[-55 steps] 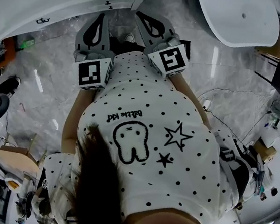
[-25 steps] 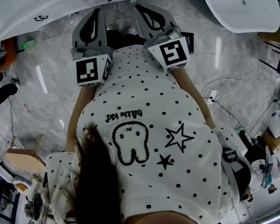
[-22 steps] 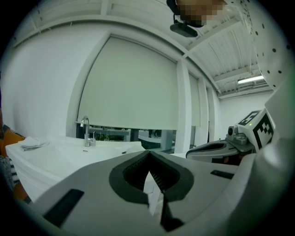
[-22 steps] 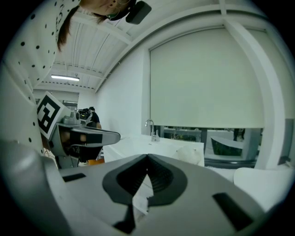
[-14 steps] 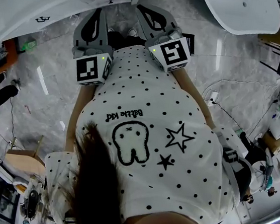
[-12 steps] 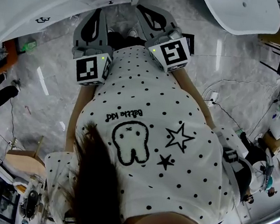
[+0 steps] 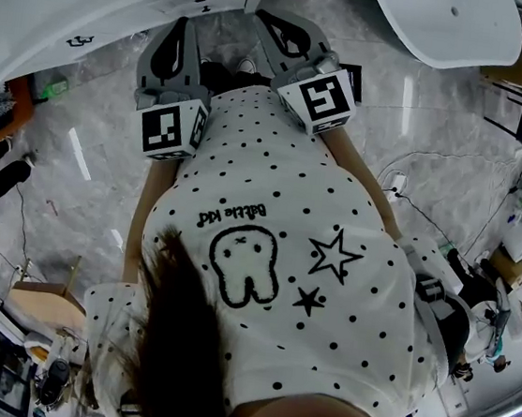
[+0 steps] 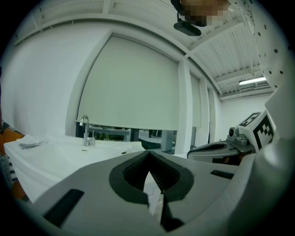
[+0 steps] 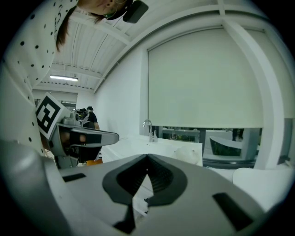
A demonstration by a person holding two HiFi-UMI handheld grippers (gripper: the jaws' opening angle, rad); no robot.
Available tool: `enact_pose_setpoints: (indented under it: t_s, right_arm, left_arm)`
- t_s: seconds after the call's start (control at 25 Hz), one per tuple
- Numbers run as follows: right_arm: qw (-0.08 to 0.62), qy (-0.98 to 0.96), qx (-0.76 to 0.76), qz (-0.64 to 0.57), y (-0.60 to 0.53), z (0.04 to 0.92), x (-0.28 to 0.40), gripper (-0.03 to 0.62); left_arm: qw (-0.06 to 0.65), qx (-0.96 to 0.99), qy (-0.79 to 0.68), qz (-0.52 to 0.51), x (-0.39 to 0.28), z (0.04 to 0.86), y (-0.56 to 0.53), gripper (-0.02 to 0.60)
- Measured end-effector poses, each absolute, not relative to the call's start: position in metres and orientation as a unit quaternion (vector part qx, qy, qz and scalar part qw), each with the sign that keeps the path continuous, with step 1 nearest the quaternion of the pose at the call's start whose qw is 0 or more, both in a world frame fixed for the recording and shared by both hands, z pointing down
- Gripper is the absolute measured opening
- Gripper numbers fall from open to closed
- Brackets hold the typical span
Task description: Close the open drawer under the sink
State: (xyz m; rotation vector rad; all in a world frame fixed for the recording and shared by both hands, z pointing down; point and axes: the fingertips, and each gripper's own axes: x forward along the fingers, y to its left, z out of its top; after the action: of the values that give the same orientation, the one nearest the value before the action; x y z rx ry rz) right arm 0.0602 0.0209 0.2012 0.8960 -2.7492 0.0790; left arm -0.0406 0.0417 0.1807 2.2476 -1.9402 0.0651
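I held both claws out in front of the chest, side by side and close to level, each tipped slightly down, their noses under the edge of the sink (image 7: 97,3). The left claw (image 7: 180,25) was together, its ribbed dark pads meeting at the tip with nothing between them. The right claw (image 7: 270,20) was together as well and also empty. Each grey, matte body carried a cube (image 7: 168,132) with square black-and-white markers, pressed close against the white dotted shirt (image 7: 270,213). The sink was smooth, glossy white with a curved chrome tap (image 8: 85,129). Behind it hung a flat pale blind (image 8: 133,83). The floor (image 7: 91,135) was grey and marbled. I could not make out the drawer in any view.
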Motion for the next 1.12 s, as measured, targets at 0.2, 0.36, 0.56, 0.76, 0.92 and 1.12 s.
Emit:
enact_pose_setpoints:
  t_s: [0.2, 0.36, 0.56, 0.76, 0.92, 1.12]
  right_arm:
    - [0.124, -0.943, 0.309, 0.028, 0.02, 0.2012, 0.061, 0.014]
    - [0.123, -0.943, 0.31, 0.027, 0.0194, 0.2005, 0.061, 0.014]
    - [0.123, -0.943, 0.309, 0.026, 0.0188, 0.1995, 0.0605, 0.014]
    - [0.121, -0.942, 0.312, 0.026, 0.0175, 0.1986, 0.0614, 0.014]
    - [0.121, -0.941, 0.314, 0.027, 0.0172, 0.1987, 0.0621, 0.014]
    - [0.121, -0.941, 0.315, 0.027, 0.0173, 0.1997, 0.063, 0.014]
  left_arm:
    - [0.087, 0.754, -0.65, 0.02, -0.0401, 0.1807, 0.0406, 0.003]
    - [0.087, 0.755, -0.65, 0.023, -0.0404, 0.1813, 0.0401, 0.003]
    - [0.09, 0.753, -0.652, 0.022, -0.0424, 0.1815, 0.0397, 0.003]
    - [0.093, 0.753, -0.651, 0.024, -0.0422, 0.1826, 0.039, 0.004]
    - [0.095, 0.753, -0.65, 0.024, -0.0421, 0.1836, 0.0389, 0.003]
    - [0.101, 0.754, -0.648, 0.03, -0.0409, 0.1864, 0.0401, 0.004]
